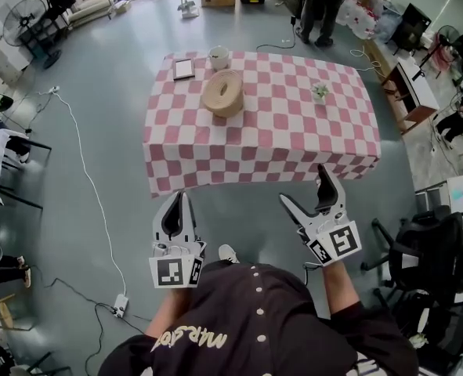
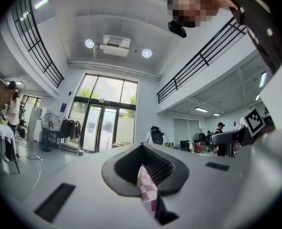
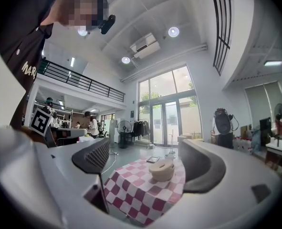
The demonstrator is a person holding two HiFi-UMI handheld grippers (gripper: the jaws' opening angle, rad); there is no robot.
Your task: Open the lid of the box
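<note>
A round beige box (image 1: 223,92) with its lid on stands on the pink-and-white checked table (image 1: 294,143), towards the far left; it also shows as the box (image 3: 162,170) between the right jaws, far off. Both grippers hang in the air short of the table's near edge, well away from the box. My left gripper (image 1: 183,198) has its jaws together and holds nothing; in the left gripper view (image 2: 148,175) only a thin slit of checked cloth shows. My right gripper (image 1: 303,185) stands open and empty, the same in the right gripper view (image 3: 145,149).
On the table are also a white cup (image 1: 218,56), a small framed picture (image 1: 183,68) and a little potted plant (image 1: 320,92). A cable (image 1: 90,178) runs over the grey floor at the left. Black office chairs (image 1: 431,249) stand right. A person (image 1: 317,6) stands beyond the table.
</note>
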